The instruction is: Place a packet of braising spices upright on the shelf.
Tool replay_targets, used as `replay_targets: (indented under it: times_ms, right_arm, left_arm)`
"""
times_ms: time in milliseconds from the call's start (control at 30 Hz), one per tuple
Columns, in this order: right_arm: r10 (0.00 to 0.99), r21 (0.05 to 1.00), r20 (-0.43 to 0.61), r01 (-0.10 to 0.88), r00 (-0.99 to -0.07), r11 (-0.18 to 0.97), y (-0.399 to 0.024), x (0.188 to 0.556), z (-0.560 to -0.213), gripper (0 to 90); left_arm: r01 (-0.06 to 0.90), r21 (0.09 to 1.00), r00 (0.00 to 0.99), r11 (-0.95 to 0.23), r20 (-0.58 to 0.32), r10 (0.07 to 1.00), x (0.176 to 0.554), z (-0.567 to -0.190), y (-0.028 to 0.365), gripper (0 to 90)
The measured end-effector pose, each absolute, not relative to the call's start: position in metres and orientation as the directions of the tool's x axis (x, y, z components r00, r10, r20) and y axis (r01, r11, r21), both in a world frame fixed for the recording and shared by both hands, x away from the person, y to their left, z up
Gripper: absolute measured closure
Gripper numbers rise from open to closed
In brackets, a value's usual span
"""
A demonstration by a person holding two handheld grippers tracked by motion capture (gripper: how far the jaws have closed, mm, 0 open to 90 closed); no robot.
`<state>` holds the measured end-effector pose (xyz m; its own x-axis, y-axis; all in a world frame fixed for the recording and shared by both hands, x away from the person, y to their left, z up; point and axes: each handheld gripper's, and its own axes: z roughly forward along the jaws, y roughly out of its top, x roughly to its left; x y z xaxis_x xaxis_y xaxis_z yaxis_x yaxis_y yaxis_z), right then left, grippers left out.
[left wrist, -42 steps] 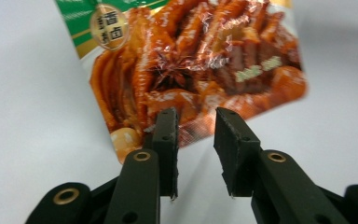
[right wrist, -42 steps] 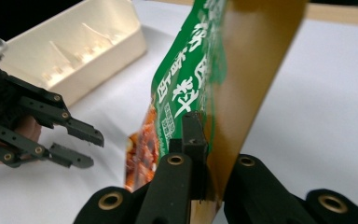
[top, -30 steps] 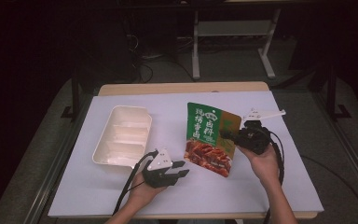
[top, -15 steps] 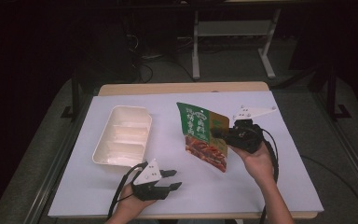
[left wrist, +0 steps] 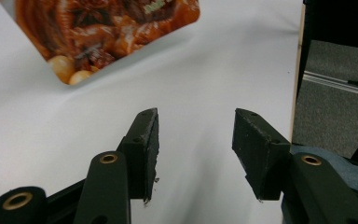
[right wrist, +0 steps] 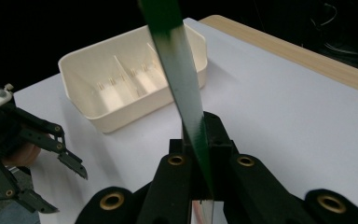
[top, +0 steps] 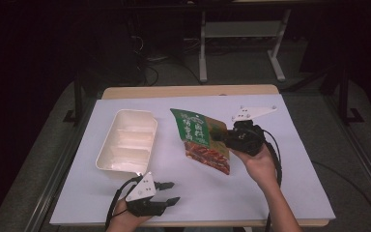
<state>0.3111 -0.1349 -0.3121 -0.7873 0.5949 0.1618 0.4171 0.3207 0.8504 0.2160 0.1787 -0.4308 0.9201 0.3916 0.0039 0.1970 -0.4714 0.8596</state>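
A green and red food pouch (top: pixel 202 140) hangs tilted above the middle of the table, its right edge pinched in my right gripper (top: pixel 226 138), which is shut on it. In the right gripper view the pouch (right wrist: pixel 179 79) shows edge-on, rising from between the closed jaws. A cream divided tray (top: pixel 127 141) lies empty to the left of the pouch. My left gripper (top: pixel 170 192) rests near the table's front edge, open, with nothing between its fingers (left wrist: pixel 147 149). The pouch's printed lower corner (left wrist: pixel 107 32) appears ahead of it in the left gripper view.
A white sheet (top: pixel 280 183) covers the table, with a wooden strip (top: pixel 188 91) along the far edge. The table's right edge (left wrist: pixel 298 70) runs close beside the left gripper. Dark floor, cables and a metal stand (top: pixel 241 34) lie beyond the table.
The right gripper has lifted the pouch off the table and tilted it leftward. The left gripper has drawn back toward the front edge and stands open.
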Motion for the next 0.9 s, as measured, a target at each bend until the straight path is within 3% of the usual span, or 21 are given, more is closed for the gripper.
replay_targets:
  times_ms: [900]
  right_arm:
    - [0.47, 0.878, 0.152, 0.337, -0.87, 0.34, -0.063, 0.317, -0.27, 89.6]
  left_arm:
    - [0.183, 0.87, 0.935, -0.457, -0.011, 0.354, 0.204, -0.435, 0.186, 46.3]
